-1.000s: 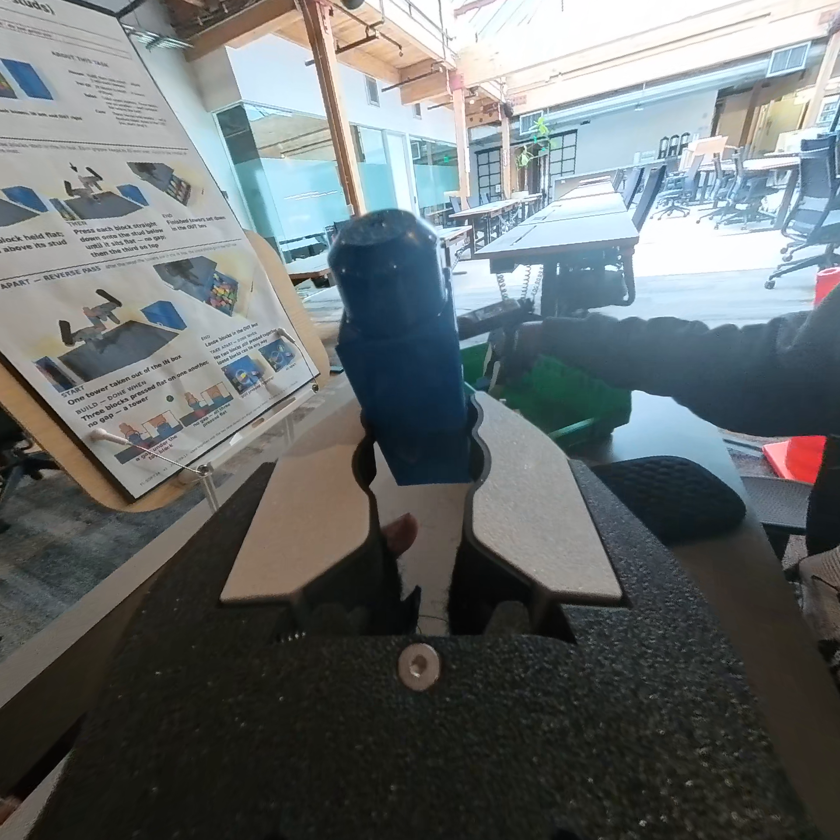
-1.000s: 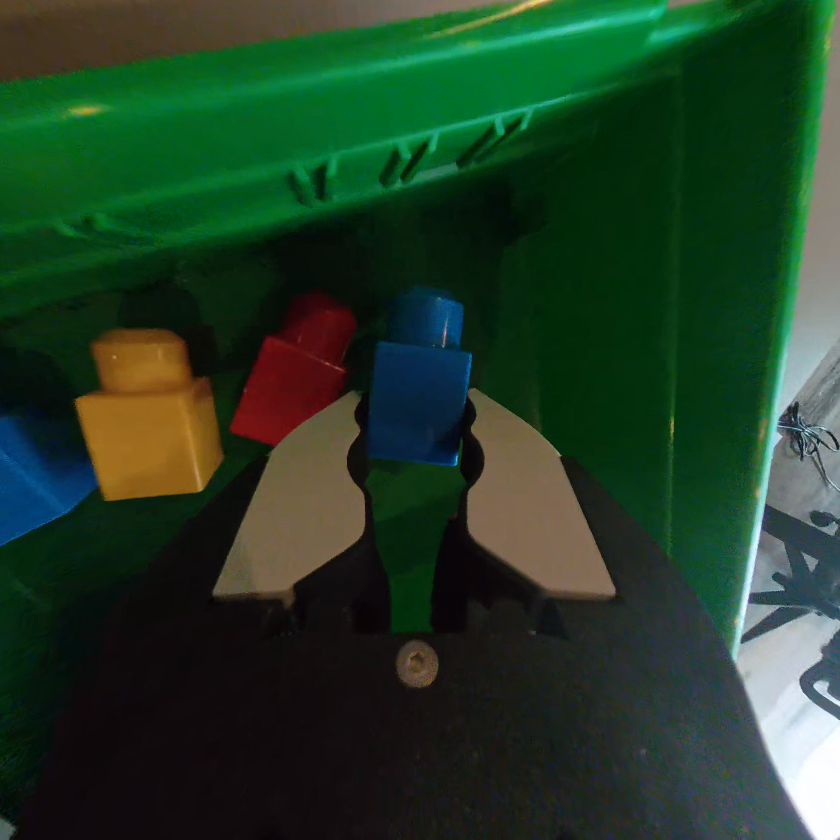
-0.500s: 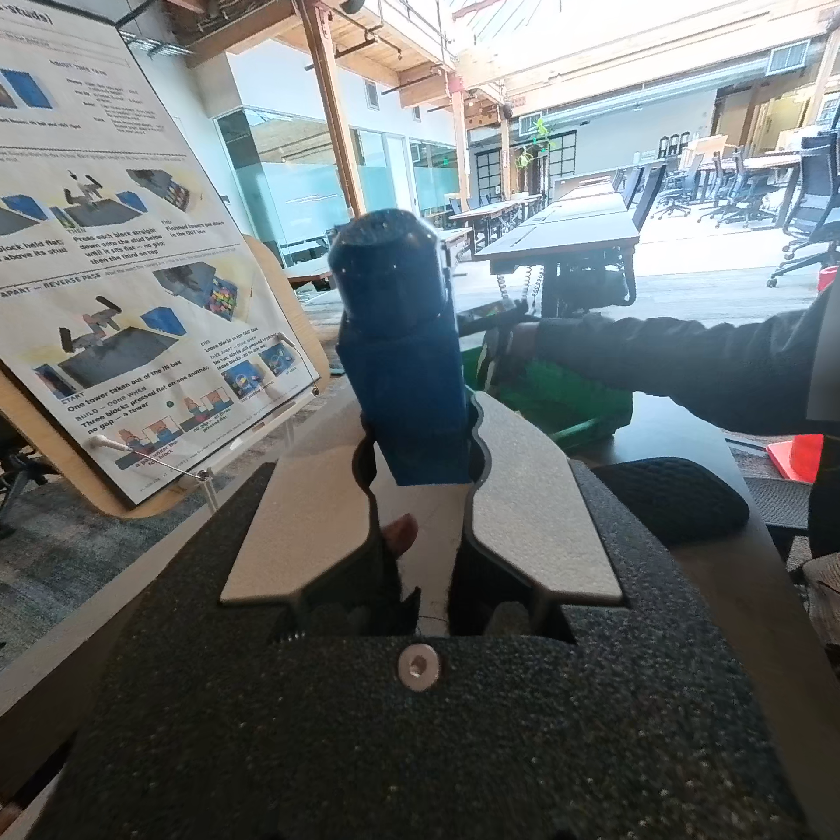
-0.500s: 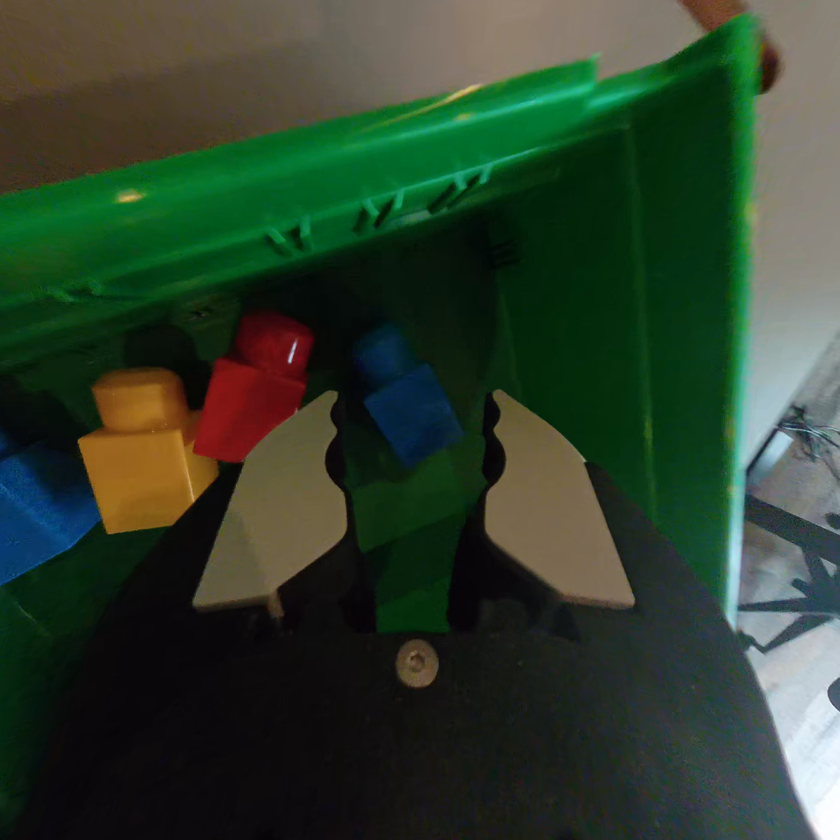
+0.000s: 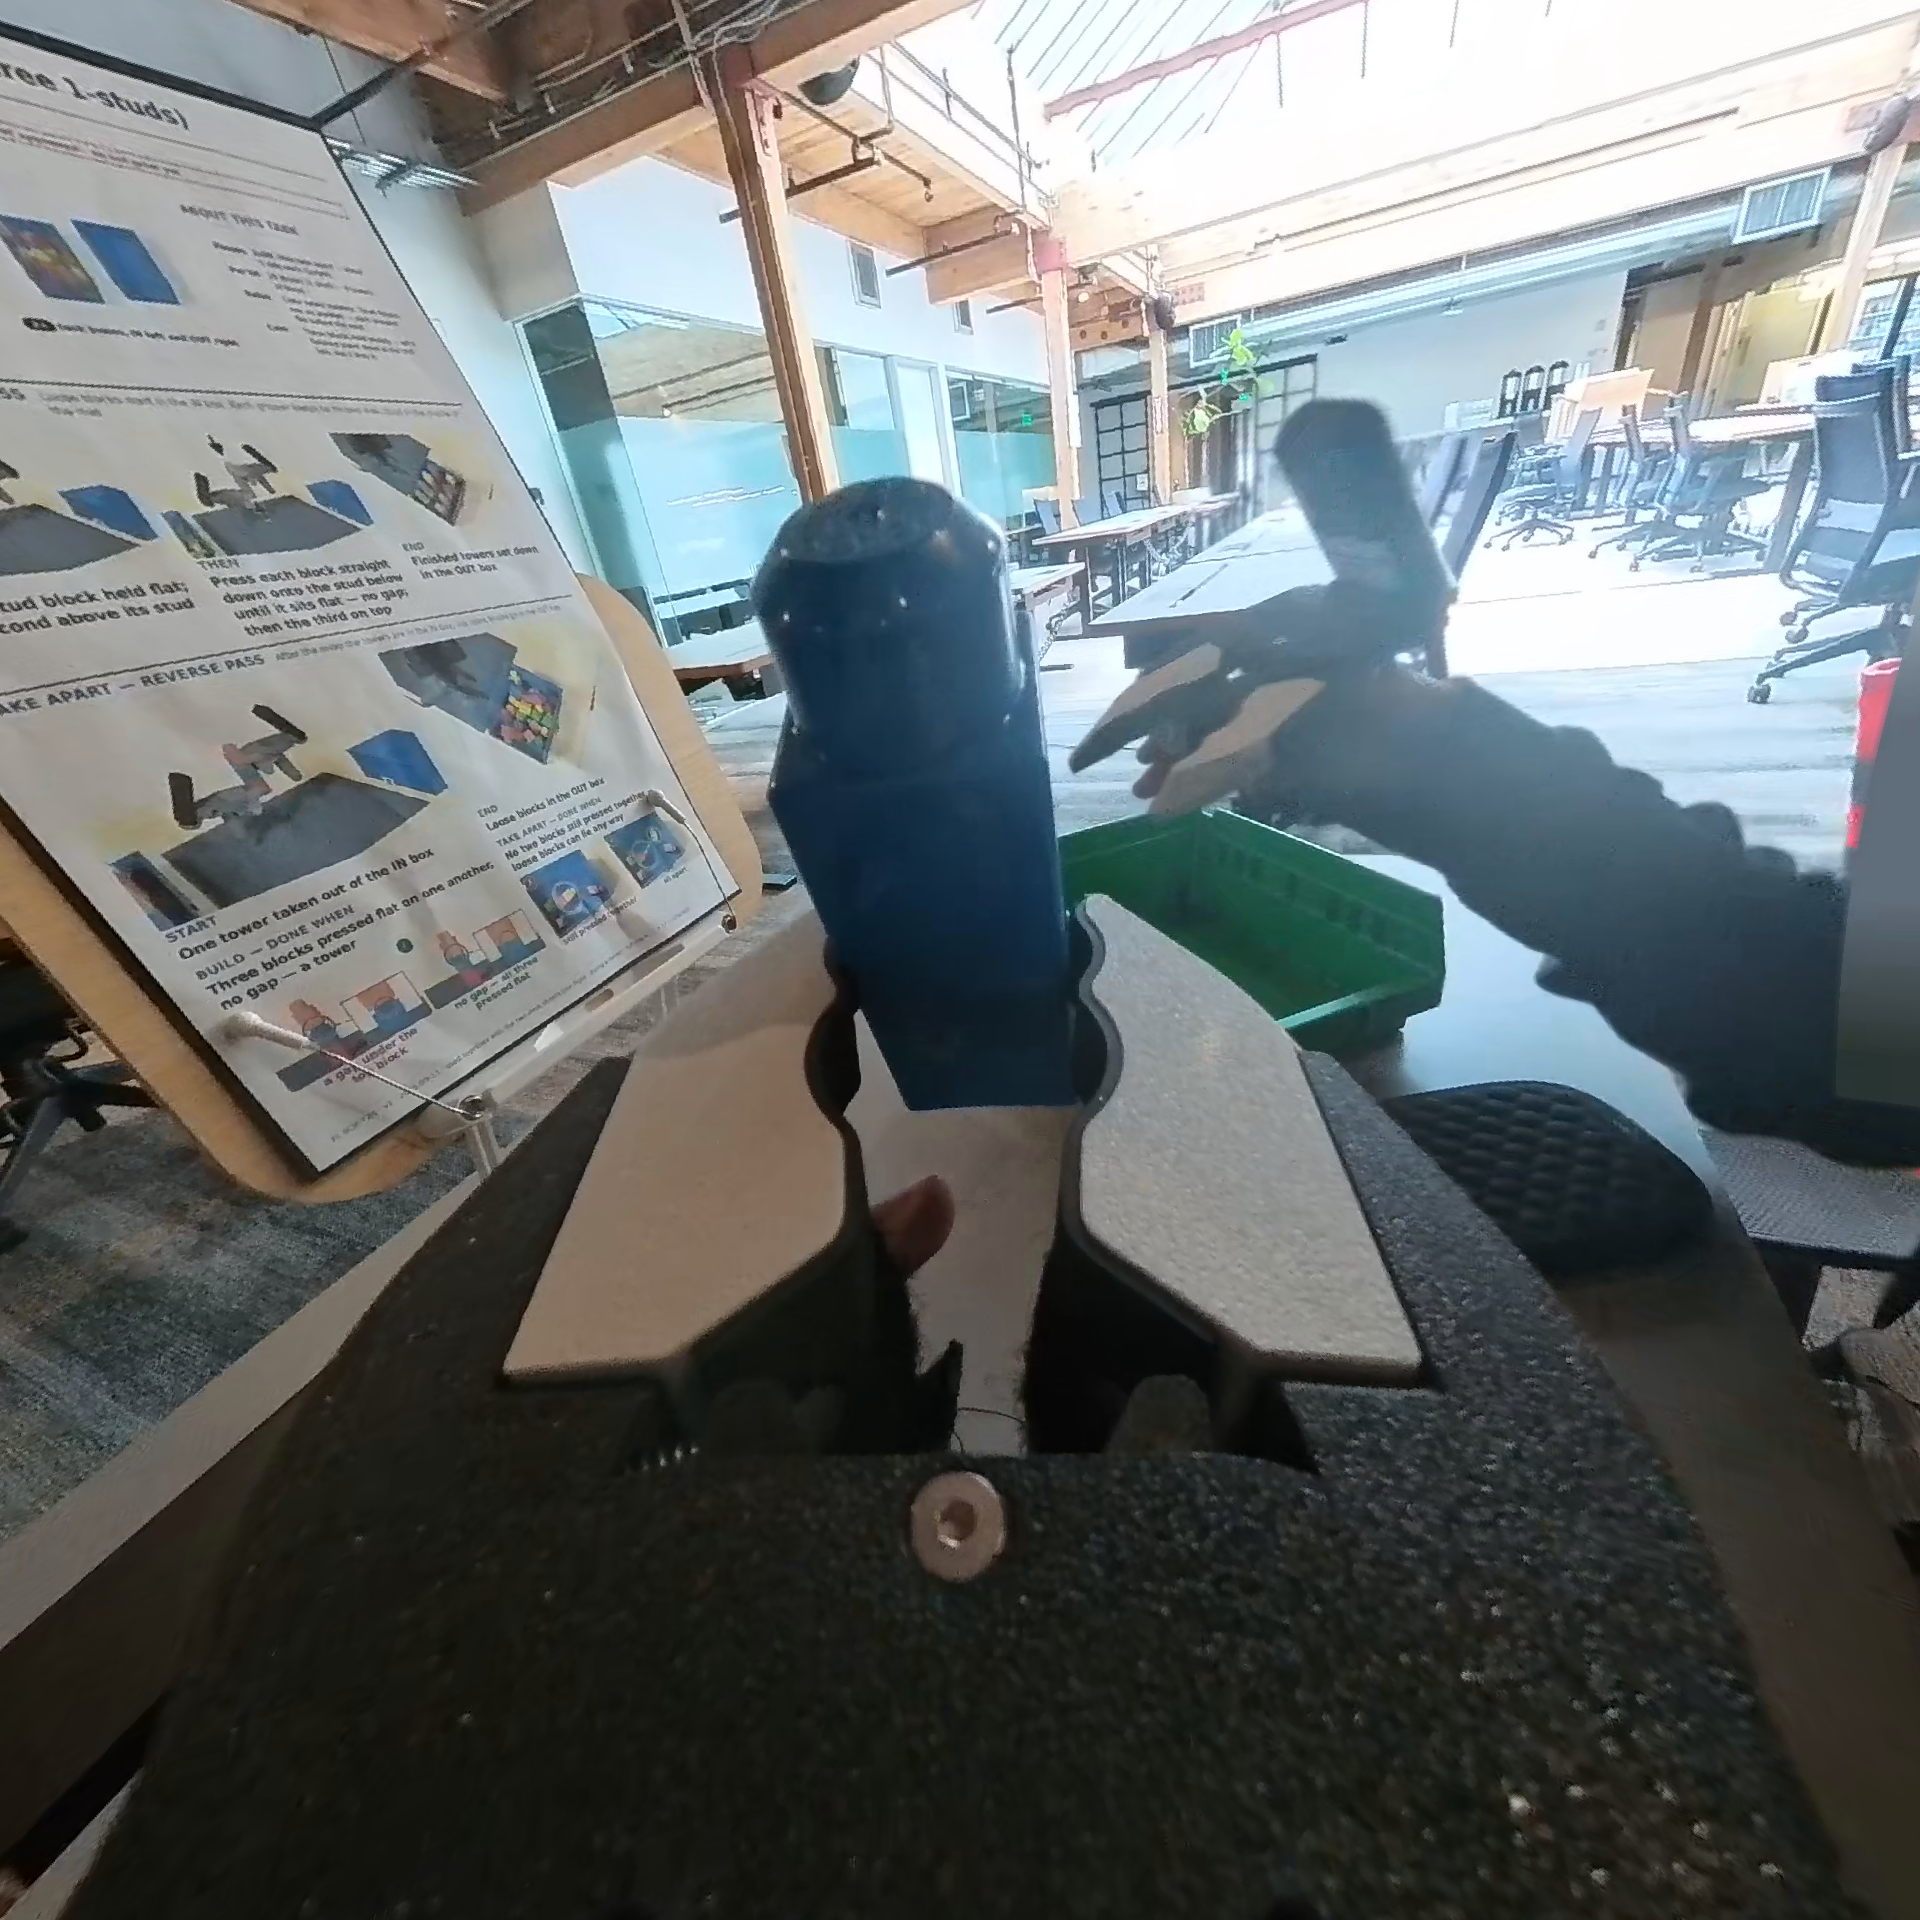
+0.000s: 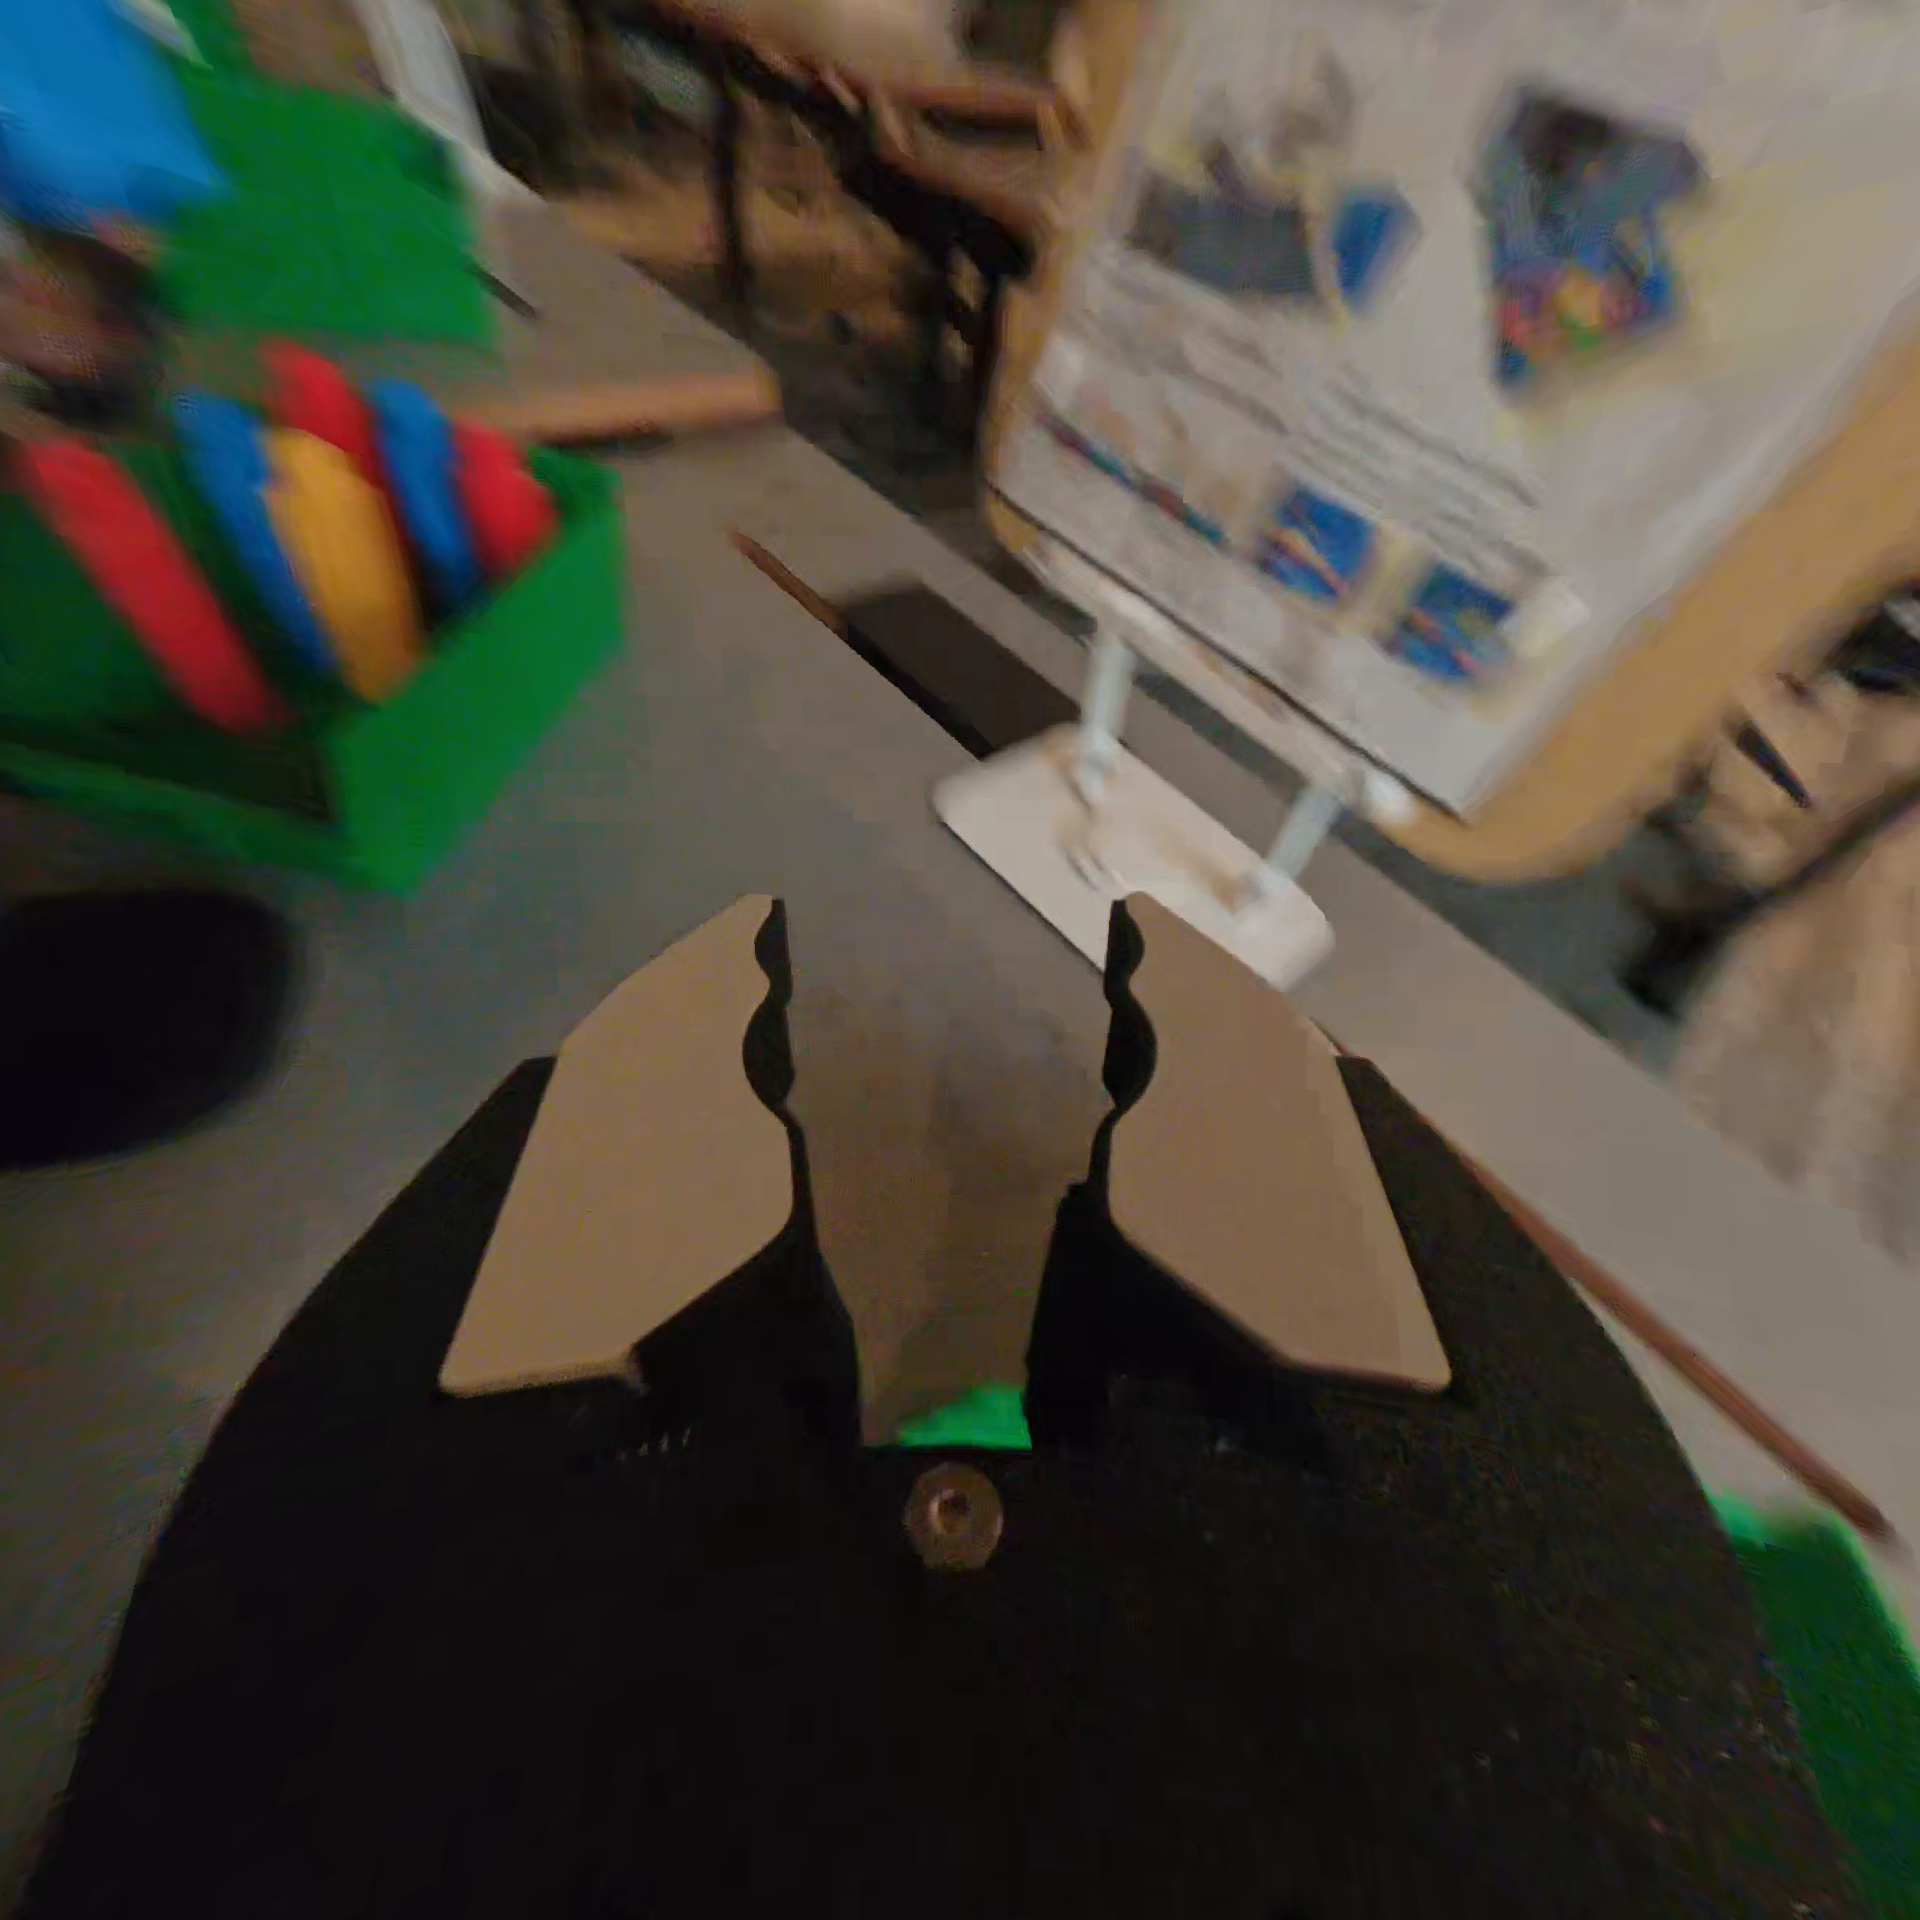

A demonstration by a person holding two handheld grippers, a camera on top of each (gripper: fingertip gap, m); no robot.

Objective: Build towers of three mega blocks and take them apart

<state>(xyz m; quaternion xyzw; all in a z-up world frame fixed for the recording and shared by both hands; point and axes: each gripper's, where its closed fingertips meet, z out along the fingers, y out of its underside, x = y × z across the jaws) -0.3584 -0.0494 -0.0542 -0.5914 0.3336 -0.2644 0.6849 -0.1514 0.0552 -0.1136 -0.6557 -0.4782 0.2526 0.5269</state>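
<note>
1. The left tool (image 5: 961, 1023) pinches a dark blue mega block (image 5: 920, 831) at its lower body; the block stands upright with its round stud on top, leaning slightly left.
2. A fingertip (image 5: 914, 1210) shows in the gap behind the left tool's fingers.
3. The right tool (image 5: 1153, 753) hangs in the air above a green bin (image 5: 1278, 935), held by a hand in a dark sleeve (image 5: 1621, 862). Its fingers are spread with nothing between them.
4. In the right wrist view that same right tool (image 6: 940, 935) has its fingers apart over the bare grey bench (image 6: 727, 810). The picture is smeared, so fine detail is lost.
5. A second green bin (image 6: 457, 738) sits on the bench to the left in that view, packed with red, blue and yellow blocks (image 6: 332, 540) standing side by side.
6. An instruction sheet (image 5: 270, 582) on a wooden board leans on a white stand (image 6: 1132, 842) at the bench's far edge, just beyond the left tool.
7. A black textured pad (image 5: 1538, 1164) lies on the bench to the right of the left tool, near the empty-looking green bin.
</note>
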